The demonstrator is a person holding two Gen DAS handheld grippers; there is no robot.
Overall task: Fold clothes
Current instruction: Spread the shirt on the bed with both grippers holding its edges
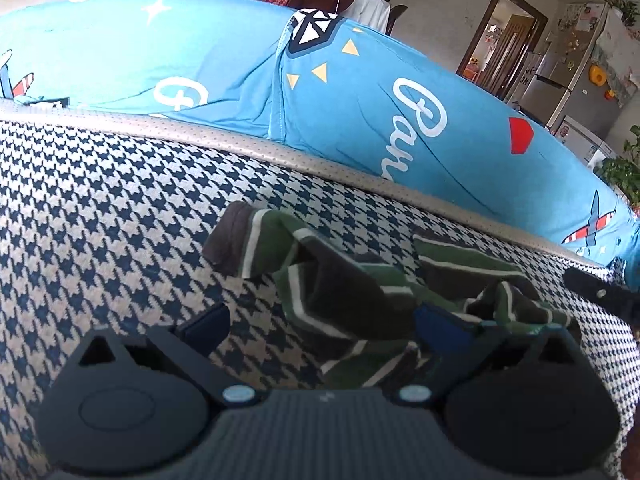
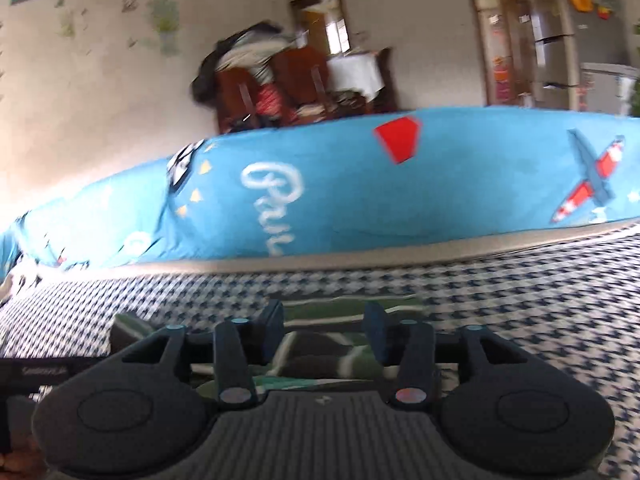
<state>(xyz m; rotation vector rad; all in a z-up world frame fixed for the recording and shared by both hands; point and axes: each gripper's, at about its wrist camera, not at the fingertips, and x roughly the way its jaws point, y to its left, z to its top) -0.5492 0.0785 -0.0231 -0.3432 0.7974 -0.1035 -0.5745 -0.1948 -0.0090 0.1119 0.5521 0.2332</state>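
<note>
A crumpled garment (image 1: 340, 292) with green, dark grey and white stripes lies on the houndstooth seat cushion (image 1: 100, 208). One sleeve end points to the upper left. My left gripper (image 1: 322, 324) stands wide open over the garment's near part, its right finger (image 1: 440, 328) against the bunched cloth and its left finger over bare cushion. In the right wrist view the same garment (image 2: 320, 356) lies beneath and just beyond my right gripper (image 2: 324, 320). Its jaws stand apart, with the cloth showing through the gap and nothing pinched between the pads.
A bright blue printed sheet (image 1: 224, 68) covers the sofa back behind the cushion, with a grey piping strip (image 1: 248, 144) along the join. A dark object (image 1: 592, 284) juts in at the right edge. Chairs, doorways and a fridge (image 2: 560, 40) stand far behind.
</note>
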